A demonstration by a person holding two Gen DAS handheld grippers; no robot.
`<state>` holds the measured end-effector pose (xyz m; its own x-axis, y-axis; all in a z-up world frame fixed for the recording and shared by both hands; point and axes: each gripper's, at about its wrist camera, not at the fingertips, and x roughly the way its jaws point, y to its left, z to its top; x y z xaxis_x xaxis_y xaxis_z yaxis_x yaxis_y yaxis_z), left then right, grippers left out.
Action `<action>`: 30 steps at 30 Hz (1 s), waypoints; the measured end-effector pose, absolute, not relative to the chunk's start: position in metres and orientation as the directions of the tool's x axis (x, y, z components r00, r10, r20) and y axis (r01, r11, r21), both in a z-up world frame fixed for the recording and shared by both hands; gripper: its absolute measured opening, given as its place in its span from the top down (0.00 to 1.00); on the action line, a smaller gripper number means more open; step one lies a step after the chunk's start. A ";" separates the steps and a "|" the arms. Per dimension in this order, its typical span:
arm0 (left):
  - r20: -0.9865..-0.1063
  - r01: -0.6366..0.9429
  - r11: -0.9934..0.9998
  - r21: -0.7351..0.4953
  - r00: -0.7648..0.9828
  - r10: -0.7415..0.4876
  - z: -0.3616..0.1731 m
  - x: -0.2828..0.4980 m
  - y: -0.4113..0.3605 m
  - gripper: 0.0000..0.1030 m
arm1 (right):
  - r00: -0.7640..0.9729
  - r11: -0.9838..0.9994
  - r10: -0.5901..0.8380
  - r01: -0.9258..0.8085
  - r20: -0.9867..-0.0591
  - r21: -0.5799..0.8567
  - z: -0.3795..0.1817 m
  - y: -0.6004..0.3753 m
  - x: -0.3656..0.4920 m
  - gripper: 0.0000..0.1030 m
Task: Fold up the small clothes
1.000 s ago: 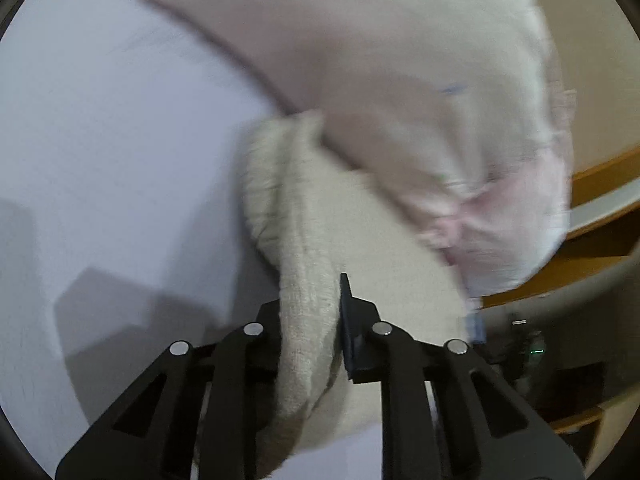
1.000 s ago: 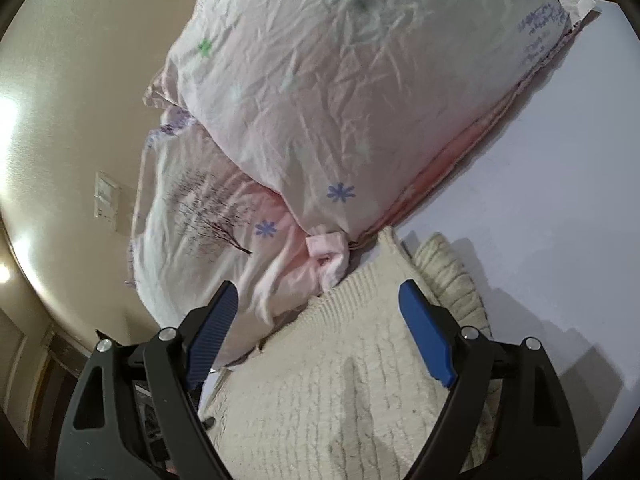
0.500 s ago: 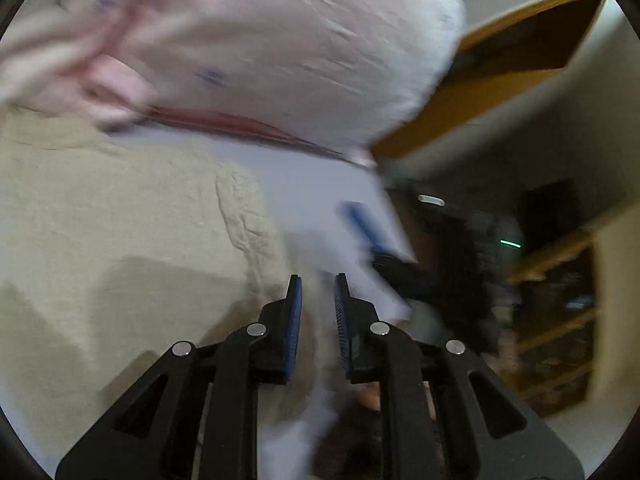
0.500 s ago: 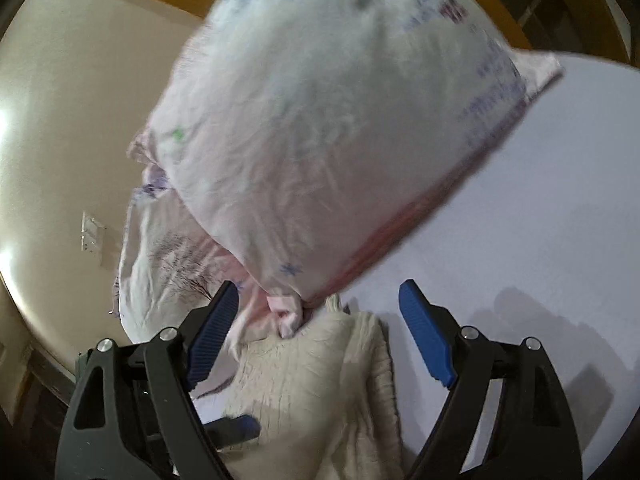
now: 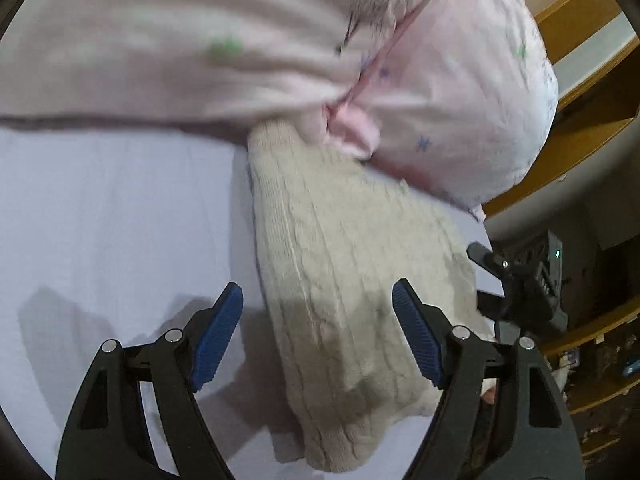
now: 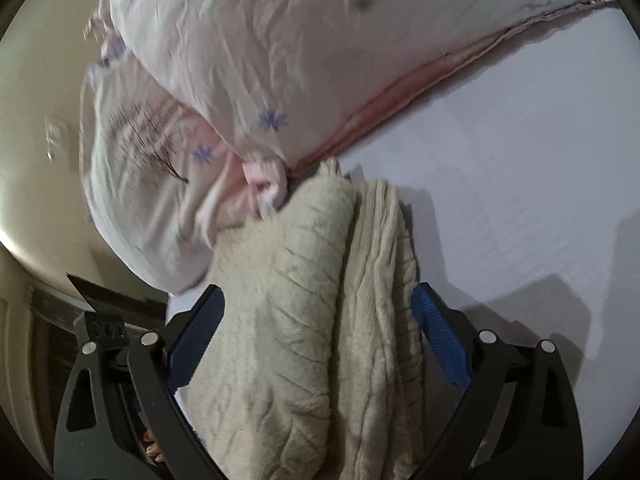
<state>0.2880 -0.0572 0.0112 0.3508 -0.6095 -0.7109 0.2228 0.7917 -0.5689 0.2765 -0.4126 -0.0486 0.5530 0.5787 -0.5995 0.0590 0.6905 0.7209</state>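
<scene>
A folded cream cable-knit sweater (image 5: 352, 280) lies on the pale lilac bed sheet (image 5: 112, 220), its far end against the pink pillows. My left gripper (image 5: 318, 336) is open, its blue pads on either side of the sweater's near part, not pinching it. In the right wrist view the sweater (image 6: 304, 320) shows as a thick stack of folded layers. My right gripper (image 6: 318, 340) is open too, with its pads spread on both sides of the stack. The right gripper's black body (image 5: 524, 288) shows at the right edge of the left wrist view.
Two pale pink printed pillows (image 6: 320, 48) lie stacked at the head of the bed, also in the left wrist view (image 5: 440, 92). The sheet (image 6: 520, 184) stretches to the right. A wooden bed frame and shelves (image 5: 592, 92) stand beyond the bed edge. A cream wall (image 6: 36, 92) is at left.
My left gripper let go of the sweater's edge, swung around and opened wide; it now straddles the folded sweater. My right gripper stayed open and moved back close over the sweater.
</scene>
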 end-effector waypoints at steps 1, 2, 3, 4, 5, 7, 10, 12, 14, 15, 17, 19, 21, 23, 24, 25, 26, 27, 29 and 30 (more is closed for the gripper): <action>-0.703 0.234 0.775 -0.587 0.327 -0.632 0.006 0.289 -0.063 0.25 | 0.557 0.697 0.574 0.053 -0.600 0.715 -0.048 -0.410 0.276 0.07; -0.699 0.239 0.766 -0.597 0.314 -0.643 0.002 0.291 -0.071 0.20 | 0.558 0.711 0.563 0.049 -0.610 0.701 -0.048 -0.406 0.275 0.06; -0.703 0.243 0.768 -0.593 0.309 -0.641 0.000 0.284 -0.073 0.16 | 0.560 0.725 0.553 0.041 -0.617 0.687 -0.047 -0.403 0.274 0.06; -0.707 0.246 0.770 -0.589 0.304 -0.639 -0.003 0.284 -0.078 0.15 | 0.569 0.734 0.548 0.024 -0.613 0.678 -0.046 -0.398 0.274 0.16; -0.712 0.245 0.773 -0.585 0.301 -0.634 -0.007 0.284 -0.084 0.14 | 0.568 0.734 0.555 0.009 -0.607 0.679 -0.046 -0.393 0.273 0.28; -0.709 0.272 0.785 -0.557 0.336 -0.620 -0.011 0.279 -0.093 0.20 | 0.552 0.681 0.613 -0.006 -0.565 0.732 -0.052 -0.389 0.272 0.56; -0.686 0.291 0.767 -0.571 0.345 -0.641 0.000 0.279 -0.089 0.56 | 0.562 0.581 0.702 -0.095 -0.438 0.809 -0.044 -0.386 0.264 0.60; -0.655 0.314 0.733 -0.604 0.329 -0.681 0.013 0.272 -0.065 0.60 | 0.525 0.514 0.771 -0.178 -0.360 0.839 -0.037 -0.369 0.261 0.61; -0.667 0.347 0.778 -0.523 0.402 -0.627 0.031 0.256 -0.040 0.59 | 0.475 0.505 0.803 -0.222 -0.360 0.834 -0.034 -0.342 0.264 0.61; -0.680 0.346 0.804 -0.484 0.430 -0.594 0.035 0.252 -0.031 0.58 | 0.457 0.541 0.792 -0.222 -0.404 0.811 -0.037 -0.323 0.270 0.57; -0.734 0.298 0.880 -0.371 0.486 -0.474 0.034 0.249 -0.012 0.49 | 0.453 0.641 0.731 -0.201 -0.510 0.741 -0.039 -0.302 0.278 0.51; -0.764 0.251 0.907 -0.339 0.489 -0.421 0.027 0.250 -0.001 0.47 | 0.506 0.726 0.641 -0.155 -0.577 0.670 -0.031 -0.306 0.273 0.47; -0.748 0.217 0.910 -0.354 0.518 -0.415 0.027 0.240 0.011 0.44 | 0.632 0.696 0.613 -0.146 -0.474 0.703 -0.008 -0.331 0.247 0.46; -0.714 0.210 0.933 -0.291 0.601 -0.358 0.041 0.223 0.016 0.41 | 0.666 0.687 0.622 -0.213 -0.411 0.695 0.013 -0.335 0.230 0.46; -0.679 0.216 0.942 -0.257 0.653 -0.335 0.050 0.211 0.014 0.40 | 0.645 0.694 0.637 -0.241 -0.422 0.678 0.019 -0.328 0.225 0.49; -0.645 0.233 0.940 -0.251 0.683 -0.342 0.058 0.201 0.012 0.36 | 0.620 0.706 0.644 -0.255 -0.449 0.660 0.021 -0.319 0.224 0.50; -0.627 0.251 0.933 -0.256 0.692 -0.358 0.062 0.195 0.010 0.35 | 0.595 0.724 0.642 -0.264 -0.484 0.637 0.021 -0.308 0.226 0.52; -0.607 0.286 0.921 -0.264 0.693 -0.389 0.066 0.188 0.005 0.35 | 0.568 0.756 0.624 -0.264 -0.537 0.599 0.018 -0.295 0.229 0.54; -0.604 0.332 0.908 -0.256 0.679 -0.418 0.065 0.184 -0.012 0.31 | 0.516 0.814 0.568 -0.239 -0.641 0.529 0.003 -0.274 0.237 0.60; -0.615 0.344 0.908 -0.238 0.670 -0.415 0.061 0.185 -0.020 0.31 | 0.491 0.825 0.556 -0.227 -0.671 0.518 -0.005 -0.267 0.242 0.79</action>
